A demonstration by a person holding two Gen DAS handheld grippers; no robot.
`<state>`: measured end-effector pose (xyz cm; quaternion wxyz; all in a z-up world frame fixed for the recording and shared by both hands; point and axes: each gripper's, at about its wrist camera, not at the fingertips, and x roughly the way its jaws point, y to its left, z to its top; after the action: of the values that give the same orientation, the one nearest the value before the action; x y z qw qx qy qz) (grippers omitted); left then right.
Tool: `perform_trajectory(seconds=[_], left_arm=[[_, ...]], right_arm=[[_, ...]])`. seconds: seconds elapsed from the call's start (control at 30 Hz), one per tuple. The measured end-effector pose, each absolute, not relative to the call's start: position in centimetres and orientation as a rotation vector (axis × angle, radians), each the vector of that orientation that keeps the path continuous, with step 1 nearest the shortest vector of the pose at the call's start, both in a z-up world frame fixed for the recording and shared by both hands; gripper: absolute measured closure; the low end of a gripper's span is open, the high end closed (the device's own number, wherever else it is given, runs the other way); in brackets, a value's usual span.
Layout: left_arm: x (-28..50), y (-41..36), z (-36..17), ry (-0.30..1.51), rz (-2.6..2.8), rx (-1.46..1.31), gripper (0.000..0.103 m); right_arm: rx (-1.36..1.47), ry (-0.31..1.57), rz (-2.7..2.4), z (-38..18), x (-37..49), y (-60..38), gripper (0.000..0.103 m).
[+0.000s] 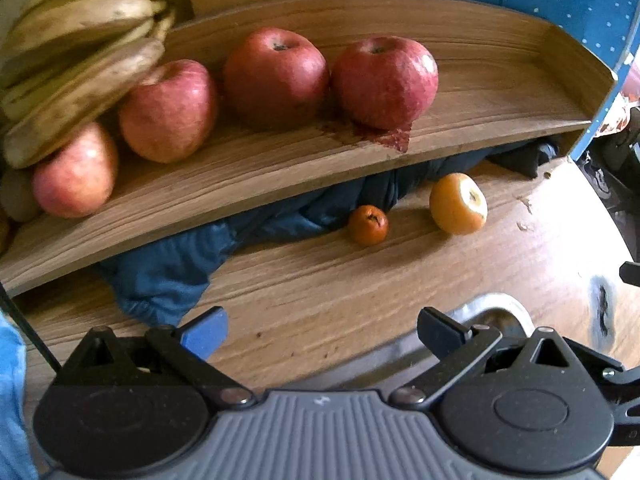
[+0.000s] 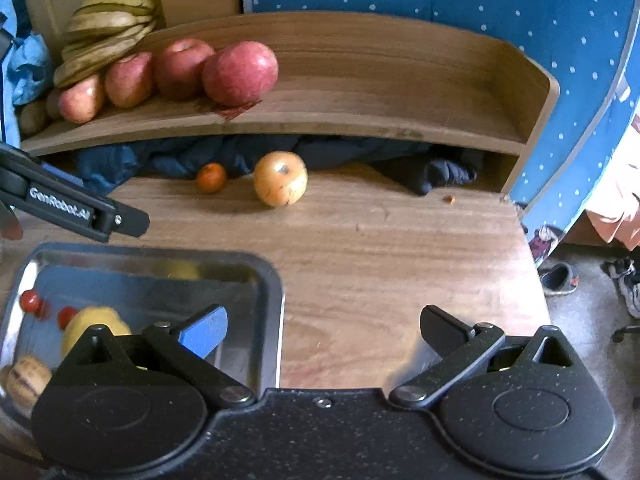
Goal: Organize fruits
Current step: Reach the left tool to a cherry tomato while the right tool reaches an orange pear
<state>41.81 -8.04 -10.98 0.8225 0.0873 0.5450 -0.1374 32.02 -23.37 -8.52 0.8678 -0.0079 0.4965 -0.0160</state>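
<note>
Four red apples sit in a row on the wooden shelf (image 2: 360, 92), each touching the next one. The far-right apple (image 1: 385, 82) stands upright with a dark red stain on the wood under it. Next come the middle apple (image 1: 275, 76), a paler apple (image 1: 169, 110) and the pinkest apple (image 1: 75, 172) at the left end. A bunch of bananas (image 1: 80, 44) — yellow with brown marks — leans on top of the two left apples.

Under the shelf a dark blue cloth (image 1: 168, 276) is stuffed in, and it spills out onto the desk (image 2: 380, 248). Just in front of the cloth lie two fruits, near each other but not touching: a small orange fruit (image 2: 211, 178) and a bigger yellow fruit (image 2: 281, 183). The yellow one lies tipped on its side.

A shiny metal tray (image 2: 264, 280) rests on the near left part of the desk. In it are a few small red berries (image 2: 31, 301), a yellow fruit in the tray (image 2: 96, 326) that looks blurry, and a brown striped thing (image 2: 28, 380) I cannot name.

Both grippers hang over the desk with their jaws spread wide and nothing between them. The left gripper (image 1: 322, 326) is above the desk by the tray's rim and faces the shelf. The right gripper (image 2: 324, 326) is above the tray's right edge — its blue finger pad (image 2: 204, 334) is over the tray and the other finger is over bare wood. The left gripper also shows at the left edge of the right wrist view, above the tray's far rim.

Behind it all hangs a blue curtain with white dots (image 2: 480, 0).
</note>
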Motion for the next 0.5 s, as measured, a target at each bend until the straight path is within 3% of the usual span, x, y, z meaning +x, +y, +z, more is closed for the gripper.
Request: perform_trajectory(seconds=[0.5], left_arm=[[45.4, -9.0, -13.4, 1.176, -0.28, 0.132, 0.0]], right_arm=[[-0.098, 1.076, -0.021, -10.4, 37.3, -22.6, 0.001]])
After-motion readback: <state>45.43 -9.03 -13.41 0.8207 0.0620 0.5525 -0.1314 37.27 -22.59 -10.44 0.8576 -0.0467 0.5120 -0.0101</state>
